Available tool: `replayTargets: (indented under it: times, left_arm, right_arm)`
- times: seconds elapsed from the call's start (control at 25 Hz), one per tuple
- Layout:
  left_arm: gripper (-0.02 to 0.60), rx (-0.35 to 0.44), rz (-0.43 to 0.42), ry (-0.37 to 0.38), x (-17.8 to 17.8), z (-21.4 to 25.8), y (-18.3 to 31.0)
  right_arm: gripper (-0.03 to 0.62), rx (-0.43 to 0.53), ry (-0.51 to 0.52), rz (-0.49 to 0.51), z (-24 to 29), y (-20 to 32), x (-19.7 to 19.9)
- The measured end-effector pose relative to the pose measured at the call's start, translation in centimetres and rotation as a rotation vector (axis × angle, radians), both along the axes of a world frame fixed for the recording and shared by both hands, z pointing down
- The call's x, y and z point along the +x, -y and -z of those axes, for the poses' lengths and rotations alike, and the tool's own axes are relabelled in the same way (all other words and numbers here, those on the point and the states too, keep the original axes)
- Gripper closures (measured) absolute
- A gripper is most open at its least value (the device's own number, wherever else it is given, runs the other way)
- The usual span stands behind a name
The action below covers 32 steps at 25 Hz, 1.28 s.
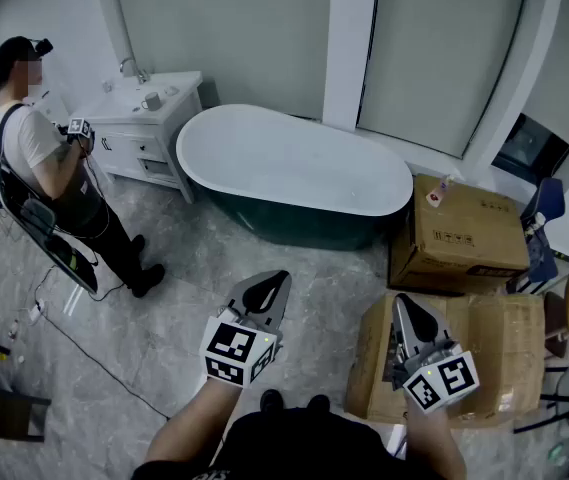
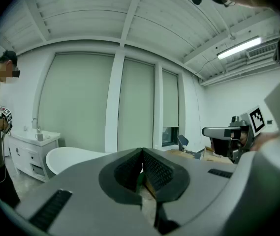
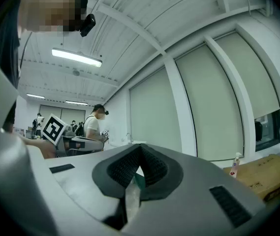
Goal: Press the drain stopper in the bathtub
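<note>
The bathtub [image 1: 294, 163], white inside and dark green outside, stands across the room's middle in the head view. Its drain stopper does not show in any view. My left gripper [image 1: 280, 278] is held over the marble floor well short of the tub, jaws closed together with nothing between them. My right gripper [image 1: 401, 301] hovers over a cardboard box, also shut and empty. In the left gripper view the closed tips [image 2: 142, 152] point level at the windows, with the tub [image 2: 71, 157] low at left. The right gripper's tips [image 3: 140, 149] likewise meet.
A person [image 1: 49, 163] stands at left beside a white vanity [image 1: 149, 118]. Two cardboard boxes [image 1: 464, 230] [image 1: 489, 353] lie right of the tub. Cables [image 1: 64, 323] trail over the floor at left, and a blue chair [image 1: 544, 208] sits far right.
</note>
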<state>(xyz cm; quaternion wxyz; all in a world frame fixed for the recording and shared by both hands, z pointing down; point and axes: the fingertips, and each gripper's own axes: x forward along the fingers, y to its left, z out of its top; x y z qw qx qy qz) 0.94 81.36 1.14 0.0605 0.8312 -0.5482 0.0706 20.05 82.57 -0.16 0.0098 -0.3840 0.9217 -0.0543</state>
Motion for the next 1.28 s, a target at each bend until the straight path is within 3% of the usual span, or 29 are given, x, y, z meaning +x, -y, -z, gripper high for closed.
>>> replayTargets:
  times: [0.52, 0.92, 1.08, 1.28]
  left_arm:
    - [0.568, -0.017, -0.038, 0.002, 2.0, -0.9, 1.0]
    - [0.568, -0.025, -0.04, 0.006, 6.0, -2.2, 1.4]
    - [0.568, -0.029, -0.082, 0.005, 8.9, -2.9, 2.9]
    - [0.568, -0.015, -0.077, -0.002, 5.0, -2.9, 5.2]
  right_arm:
    - [0.582, -0.007, 0.037, -0.042, -0.7, 0.8, 2.3]
    - [0.58, -0.015, 0.032, -0.004, -1.7, 0.9, 5.2]
    - [0.58, -0.037, 0.037, -0.021, -2.5, 1.7, 7.5]
    - [0.58, -0.065, 0.037, -0.035, -4.0, 4.6, 4.5]
